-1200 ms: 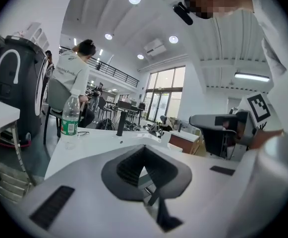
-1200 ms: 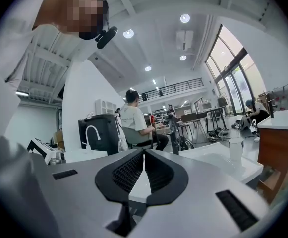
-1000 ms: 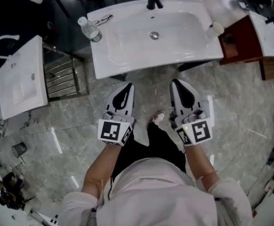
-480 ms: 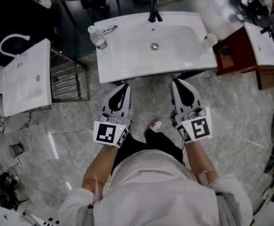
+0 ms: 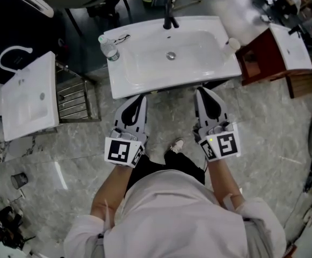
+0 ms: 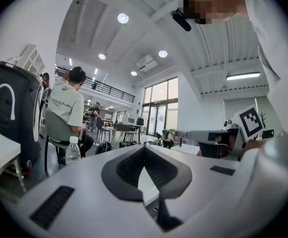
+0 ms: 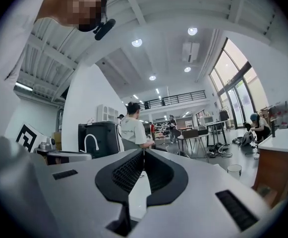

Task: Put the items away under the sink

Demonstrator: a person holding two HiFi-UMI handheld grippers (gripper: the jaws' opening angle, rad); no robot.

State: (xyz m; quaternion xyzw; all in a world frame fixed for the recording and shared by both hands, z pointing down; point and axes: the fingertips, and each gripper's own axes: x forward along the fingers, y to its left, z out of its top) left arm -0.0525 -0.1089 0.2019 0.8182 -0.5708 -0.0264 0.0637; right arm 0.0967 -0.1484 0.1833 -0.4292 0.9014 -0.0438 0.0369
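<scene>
Where sink point(image 5: 145, 71) hides underside, left tongs point(image 5: 141, 97), right tongs point(image 5: 200, 91) (closed)

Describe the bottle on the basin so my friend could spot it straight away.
Find the big white rectangular washbasin before the person, black tap at its far edge. On its far left corner stands a small clear plastic water bottle with a pale cap. Unlike the solid white object on the right corner, it is see-through.
</scene>
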